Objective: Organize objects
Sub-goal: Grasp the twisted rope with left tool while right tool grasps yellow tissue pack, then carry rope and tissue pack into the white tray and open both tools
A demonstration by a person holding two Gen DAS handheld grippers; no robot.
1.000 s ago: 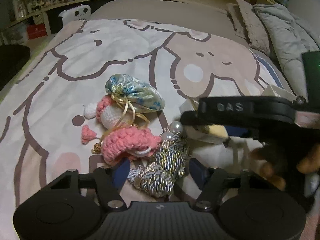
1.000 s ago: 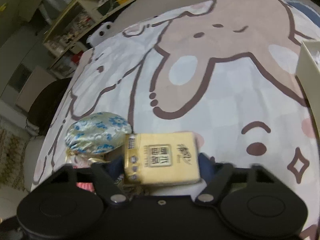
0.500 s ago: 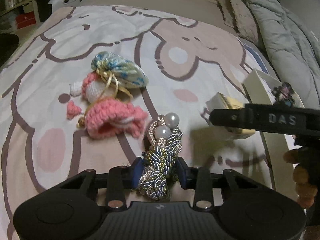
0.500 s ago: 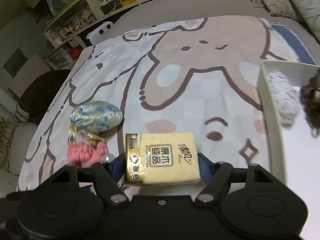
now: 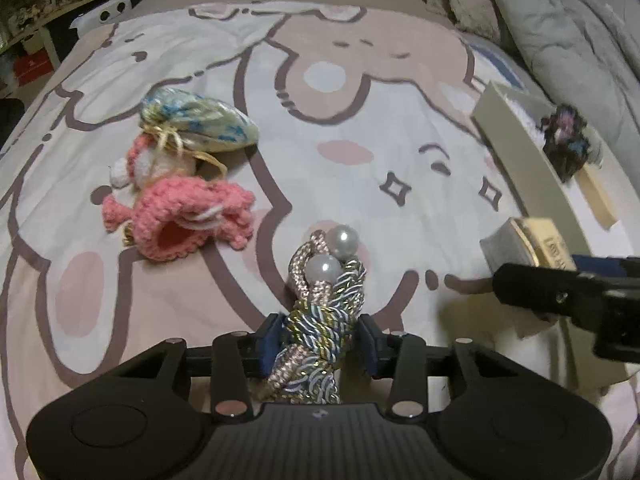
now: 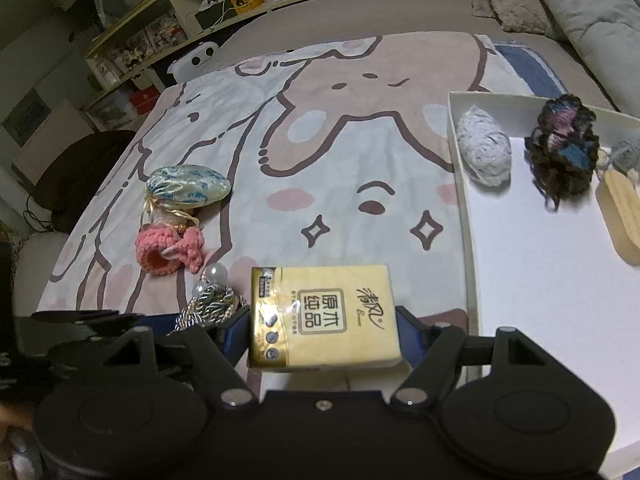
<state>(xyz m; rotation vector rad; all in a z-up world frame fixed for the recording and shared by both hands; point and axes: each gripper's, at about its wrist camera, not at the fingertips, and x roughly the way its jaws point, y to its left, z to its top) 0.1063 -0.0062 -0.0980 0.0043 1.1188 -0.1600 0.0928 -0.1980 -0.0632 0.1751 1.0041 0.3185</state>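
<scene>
Fingers of the left gripper (image 5: 320, 342) pinch a braided cord bundle (image 5: 320, 320), a twist of silver, blue and gold rope tipped with two pearl beads, held above the cartoon-rabbit bedspread (image 5: 360, 100). The right gripper (image 6: 323, 336) clamps a yellow tissue pack (image 6: 324, 316) flat between its blue pads, just left of the white tray (image 6: 464, 208).

Inside the tray lie a pale yarn ball (image 6: 484, 152), a dark multicoloured yarn ball (image 6: 562, 150) and a wooden piece (image 6: 622, 216). On the bedspread, well apart from the tray, a blue floral pouch (image 6: 186, 184) rests touching a pink crochet toy (image 6: 168, 250).

Compared with half a second earlier, the tissue pack sits closer to the tray's edge, more of the tray interior is in view, and the cord bundle remains gripped.
</scene>
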